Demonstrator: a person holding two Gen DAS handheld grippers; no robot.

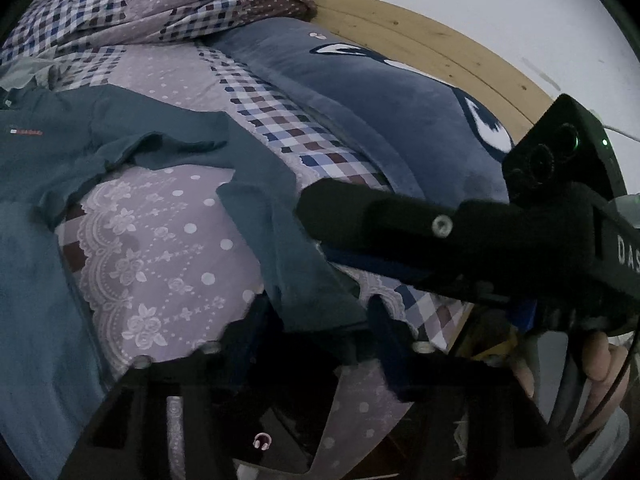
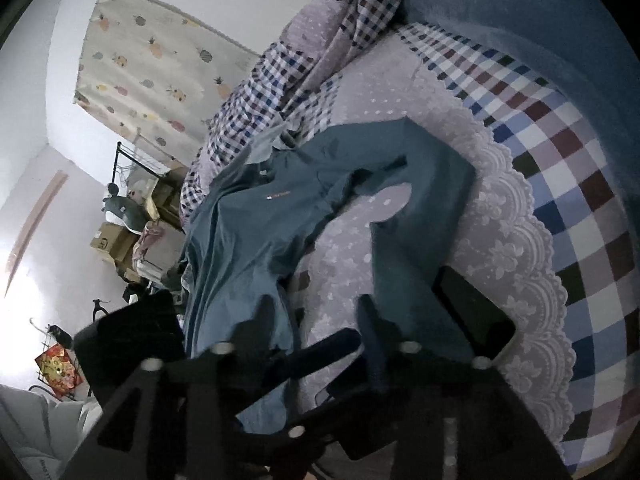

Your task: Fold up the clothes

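A teal T-shirt [image 1: 120, 132] with a small chest logo [image 1: 26, 132] lies crumpled on the lilac bedspread [image 1: 168, 240]. One narrow strip of it runs down between the fingers of my left gripper [image 1: 318, 320], which stand apart around the cloth without pinching it. The right gripper's black body [image 1: 440, 240] crosses just above, held by a hand [image 1: 600, 356]. In the right wrist view the shirt [image 2: 248, 232] spreads ahead. My right gripper [image 2: 318, 316] is open over the bedspread, its left finger above the shirt's edge. A flat black part [image 2: 472, 312] rests beside the strip.
A navy plush pillow [image 1: 380, 112] lies against the wooden headboard [image 1: 440, 40]. A bunched checked quilt [image 1: 160, 8] fills the far end of the bed. Beyond the bed are a fruit-print curtain [image 2: 152, 72] and stacked boxes [image 2: 116, 240].
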